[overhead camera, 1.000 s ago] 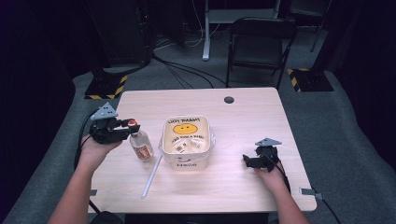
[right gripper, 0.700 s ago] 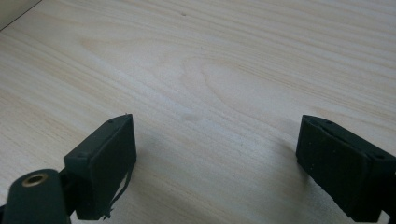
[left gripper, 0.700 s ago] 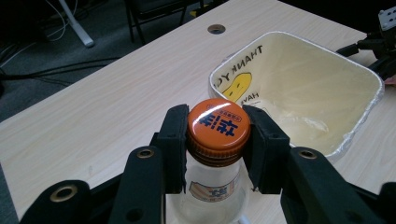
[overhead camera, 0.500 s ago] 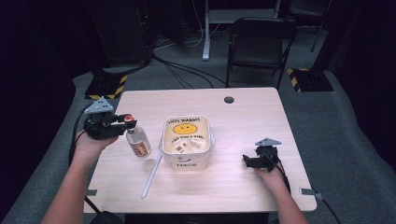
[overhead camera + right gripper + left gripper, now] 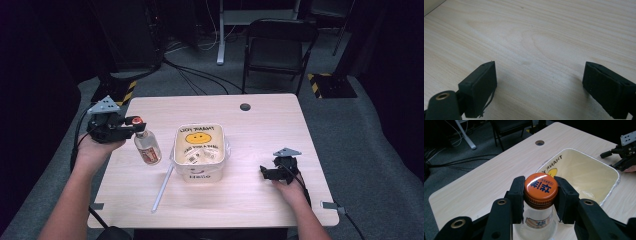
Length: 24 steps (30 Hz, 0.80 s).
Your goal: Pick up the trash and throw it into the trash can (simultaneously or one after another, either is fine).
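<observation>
Near the table's left edge: my left gripper (image 5: 539, 202), jaws clamped on bottle (image 5: 148, 149) cap (image 5: 540, 187).
Right gripper (image 5: 539, 87): jaws apart, holding nothing.
Risk: tilted bottle may slip, because grip is only on cap.

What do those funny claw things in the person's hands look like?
Both the left gripper and the right gripper are black, each topped by a grey three-cornered plate with small holes. Blocky black jaws have brass-ringed screw holes. Black cables trail off. The forearms are bare, no sleeves.
</observation>
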Tool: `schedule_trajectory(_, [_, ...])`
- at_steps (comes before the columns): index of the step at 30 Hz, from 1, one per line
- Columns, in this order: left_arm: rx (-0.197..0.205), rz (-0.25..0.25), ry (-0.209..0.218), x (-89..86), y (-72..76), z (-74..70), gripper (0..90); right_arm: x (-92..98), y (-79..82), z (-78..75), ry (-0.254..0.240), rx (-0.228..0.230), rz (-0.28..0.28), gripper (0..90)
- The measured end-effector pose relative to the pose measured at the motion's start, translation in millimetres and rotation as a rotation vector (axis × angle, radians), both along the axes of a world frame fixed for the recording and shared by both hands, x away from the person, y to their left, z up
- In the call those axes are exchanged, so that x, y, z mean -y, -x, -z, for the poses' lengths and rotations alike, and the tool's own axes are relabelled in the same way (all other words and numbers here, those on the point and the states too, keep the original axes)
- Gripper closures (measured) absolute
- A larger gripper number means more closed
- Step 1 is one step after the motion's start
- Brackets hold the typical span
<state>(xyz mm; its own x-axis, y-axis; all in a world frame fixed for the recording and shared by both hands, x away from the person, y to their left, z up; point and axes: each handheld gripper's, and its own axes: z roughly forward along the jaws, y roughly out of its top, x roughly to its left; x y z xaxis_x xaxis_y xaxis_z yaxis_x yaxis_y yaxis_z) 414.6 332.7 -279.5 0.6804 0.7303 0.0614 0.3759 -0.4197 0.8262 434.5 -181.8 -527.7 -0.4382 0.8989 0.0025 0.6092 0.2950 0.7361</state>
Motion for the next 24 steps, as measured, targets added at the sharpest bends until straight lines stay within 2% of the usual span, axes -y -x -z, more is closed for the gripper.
schedule_trajectory(5, [0.006,0.003,-0.002,3.3,0.1,-10.9,62.7,0.0,0.0,0.0,0.000,0.000,0.000,11.4])
schedule_trajectory(18, [0.009,0.024,-0.013,8.9,-4.0,-26.2,62.7,-0.1,0.0,0.0,-0.001,0.000,0.000,11.4])
schedule_trajectory(24, [0.017,0.027,-0.001,12.3,-6.8,-37.2,62.7,-0.1,0.0,0.0,0.000,0.000,0.001,11.3])
